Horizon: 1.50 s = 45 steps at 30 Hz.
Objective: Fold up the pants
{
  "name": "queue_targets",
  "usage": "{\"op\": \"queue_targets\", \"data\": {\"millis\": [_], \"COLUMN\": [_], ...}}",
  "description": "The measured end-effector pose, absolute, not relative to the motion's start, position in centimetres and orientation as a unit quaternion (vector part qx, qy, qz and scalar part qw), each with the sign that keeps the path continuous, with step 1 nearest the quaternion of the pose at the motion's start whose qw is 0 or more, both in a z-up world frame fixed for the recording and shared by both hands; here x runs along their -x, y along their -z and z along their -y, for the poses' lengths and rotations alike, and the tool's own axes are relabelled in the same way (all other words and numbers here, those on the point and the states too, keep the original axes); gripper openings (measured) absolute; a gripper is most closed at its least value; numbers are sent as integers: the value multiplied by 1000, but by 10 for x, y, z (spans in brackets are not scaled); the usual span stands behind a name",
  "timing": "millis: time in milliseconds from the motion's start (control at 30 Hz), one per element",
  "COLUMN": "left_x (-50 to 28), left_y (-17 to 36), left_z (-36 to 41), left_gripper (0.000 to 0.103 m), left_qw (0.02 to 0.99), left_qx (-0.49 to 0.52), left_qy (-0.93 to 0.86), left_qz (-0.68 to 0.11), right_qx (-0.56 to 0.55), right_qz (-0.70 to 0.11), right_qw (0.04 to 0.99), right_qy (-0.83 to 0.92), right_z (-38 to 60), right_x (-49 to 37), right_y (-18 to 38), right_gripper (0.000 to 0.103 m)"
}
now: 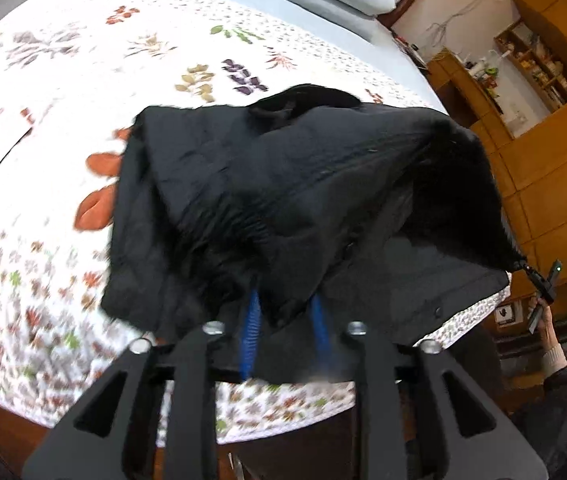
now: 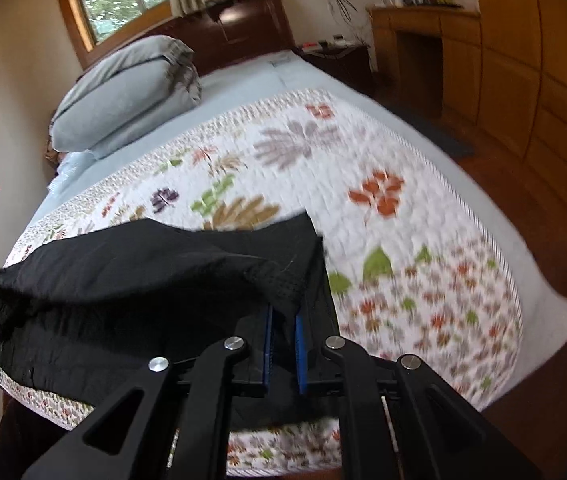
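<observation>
A white quilted bedspread printed with orange, green and purple leaves covered the near half of the bed, a folded pale grey duvet lay near the dark wooden headboard, and honey-coloured wooden cabinets lined the room's side. The black fabric pants lay bunched on the bedspread at the bed's near edge, draped over both tools. The left gripper had its blue pads spread somewhat, with a fold of cloth hanging loosely between them. The right gripper had its blue pads pressed together, pinching a fold of the pants.
</observation>
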State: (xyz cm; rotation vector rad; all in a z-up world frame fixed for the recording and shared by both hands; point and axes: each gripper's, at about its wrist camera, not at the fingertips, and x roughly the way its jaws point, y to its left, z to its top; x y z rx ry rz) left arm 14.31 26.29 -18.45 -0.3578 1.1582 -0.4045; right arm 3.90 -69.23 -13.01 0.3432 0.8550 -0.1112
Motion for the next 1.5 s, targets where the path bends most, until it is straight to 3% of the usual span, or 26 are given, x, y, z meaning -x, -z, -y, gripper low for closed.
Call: {"op": "queue_targets", "data": {"millis": [67, 133, 200, 267, 300, 433, 533, 633, 867, 1067, 1133, 1233, 1300, 1367, 1500], "left_x": [-136, -126, -120, -110, -104, -76, -65, -77, -148, -180, -190, -197, -196, -192, -177], "left_y": [183, 182, 179, 172, 169, 153, 139, 133, 144, 169, 181, 201, 207, 206, 195], "left_z": [-269, -276, -284, -292, -297, -297, -265, -230, -147, -125, -128, -129, -130, -129, -118], "left_gripper": [41, 44, 46, 58, 60, 65, 79, 90, 90, 90, 85, 52, 39, 15, 7], "left_qw": [805, 809, 813, 818, 823, 833, 833, 829, 807, 804, 791, 764, 764, 772, 803], "left_qx": [170, 166, 164, 169, 171, 194, 212, 241, 290, 301, 314, 350, 357, 355, 308], "left_qy": [177, 161, 146, 129, 117, 127, 172, 210, 213, 128, 89, 94, 94, 103, 123], "left_qz": [-540, -540, -539, -534, -530, -503, -481, -458, -468, -496, -518, -533, -529, -516, -495], "right_qx": [-168, -173, -170, -159, -154, -147, -171, -168, -259, -305, -314, -340, -368, -395, -422], "right_qz": [-421, -428, -437, -446, -450, -451, -434, -409, -368, -397, -412, -439, -445, -449, -464], "right_qw": [889, 885, 880, 876, 874, 874, 881, 895, 892, 858, 844, 816, 797, 782, 763], "right_qy": [60, 64, 76, 93, 98, 102, 83, 61, -31, -115, -137, -164, -178, -177, -156], "right_z": [693, 694, 694, 694, 693, 683, 669, 645, 598, 543, 526, 505, 495, 491, 483], "right_x": [-37, -35, -31, -26, -23, -14, -13, -17, -30, -40, -46, -56, -63, -69, -87], "right_y": [139, 145, 149, 148, 146, 133, 119, 102, 92, 121, 134, 154, 166, 178, 200], "right_gripper": [11, 14, 25, 56, 59, 59, 60, 73, 73, 73, 73, 74, 74, 74, 74]}}
